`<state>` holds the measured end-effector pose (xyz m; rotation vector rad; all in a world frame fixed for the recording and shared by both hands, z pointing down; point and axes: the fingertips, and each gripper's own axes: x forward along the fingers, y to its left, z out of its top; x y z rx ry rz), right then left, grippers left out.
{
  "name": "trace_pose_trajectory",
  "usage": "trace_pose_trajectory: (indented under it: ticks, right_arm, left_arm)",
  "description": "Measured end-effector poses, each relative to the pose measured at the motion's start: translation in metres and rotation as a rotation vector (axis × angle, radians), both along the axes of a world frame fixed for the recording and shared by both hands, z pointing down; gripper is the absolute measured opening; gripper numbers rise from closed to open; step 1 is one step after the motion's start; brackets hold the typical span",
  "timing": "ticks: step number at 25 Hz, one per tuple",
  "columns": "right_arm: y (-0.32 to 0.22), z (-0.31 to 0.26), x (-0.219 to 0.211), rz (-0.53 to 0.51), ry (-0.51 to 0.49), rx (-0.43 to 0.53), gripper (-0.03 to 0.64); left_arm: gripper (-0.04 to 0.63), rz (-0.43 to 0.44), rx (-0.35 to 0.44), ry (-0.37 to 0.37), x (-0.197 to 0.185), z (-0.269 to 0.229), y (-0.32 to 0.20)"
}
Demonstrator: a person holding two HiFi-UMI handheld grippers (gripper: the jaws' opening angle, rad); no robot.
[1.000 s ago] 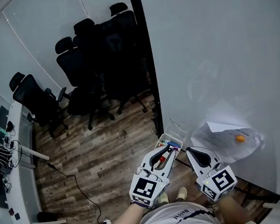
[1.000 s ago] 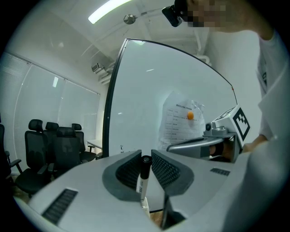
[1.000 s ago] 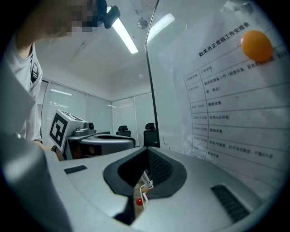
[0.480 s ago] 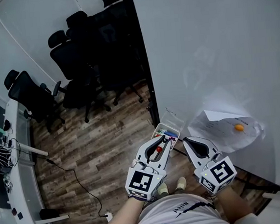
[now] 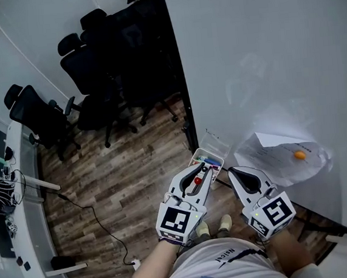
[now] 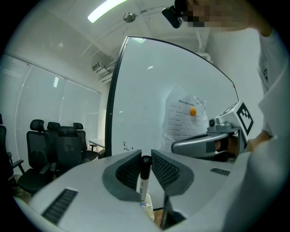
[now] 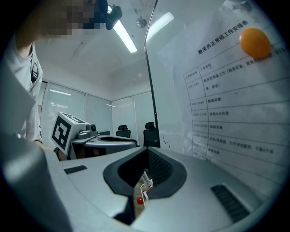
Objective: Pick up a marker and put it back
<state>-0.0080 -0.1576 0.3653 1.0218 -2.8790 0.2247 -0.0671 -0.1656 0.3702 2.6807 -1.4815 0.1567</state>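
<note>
Presently on record, one item in hand and its fittings.

Item 1: marker (image 6: 143,181). White barrel, black cap. We find it clamped crosswise between the jaws of the left gripper (image 6: 145,165), which stand only as far apart as the barrel is thick, pads pressing on both sides. In the left gripper view it stands upright, cap end at 12 o'clock. It is clear of the tray.

Item 2: tray (image 5: 218,144). Clear box fixed to the whiteboard (image 5: 264,65), other coloured markers lying in it. In the head view it sits at 1 o'clock from the left gripper, just beyond the jaw tips.

Item 3: right gripper (image 7: 146,170). At 3 o'clock from the left one, jaws drawn together, nothing between them.

Item 4: sheet of paper (image 5: 282,161), pinned by an orange magnet (image 5: 299,154), at 2 o'clock from the right gripper.

Handling note: we judge the marker light, rigid and smooth-walled, so liable to swivel or slide under a loose pinch. Best taken at mid-barrel, below the cap, with firm, even pressure.
</note>
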Motion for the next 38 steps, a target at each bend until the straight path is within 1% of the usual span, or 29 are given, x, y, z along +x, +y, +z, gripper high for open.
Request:
trace_pose_trajectory:
  ticks: [6,10,14,19,25,29,35,38]
  right_arm:
    - [-0.003,0.005,0.006,0.025,0.003,-0.016,0.012]
    - [-0.006,0.019,0.008,0.049,0.006,-0.036,0.013]
    - [-0.011,0.028,0.012,0.079,0.009,-0.058,0.013]
    - [-0.021,0.045,0.014,0.115,0.009,-0.086,0.012]
    - [-0.026,0.06,0.016,0.149,0.01,-0.103,0.012]
    - [-0.029,0.068,0.015,0.167,0.009,-0.107,0.012]
    - [-0.032,0.077,0.013,0.184,0.006,-0.107,0.012]
    - [-0.033,0.08,0.013,0.19,0.005,-0.108,0.012]
  left_arm:
    - [0.075,0.016,0.028,-0.056,0.002,0.011,-0.015]
    - [0.075,0.03,0.006,-0.096,0.004,0.036,-0.023]
    - [0.075,0.054,0.017,-0.172,0.009,0.054,-0.034]
    - [0.075,0.08,0.008,-0.259,0.01,0.087,-0.048]
    - [0.075,0.124,0.035,-0.388,0.015,0.117,-0.054]
    - [0.075,0.153,0.053,-0.455,0.019,0.133,-0.056]
    - [0.075,0.19,0.054,-0.521,0.024,0.156,-0.058]
    - [0.075,0.209,0.045,-0.53,0.027,0.165,-0.057]
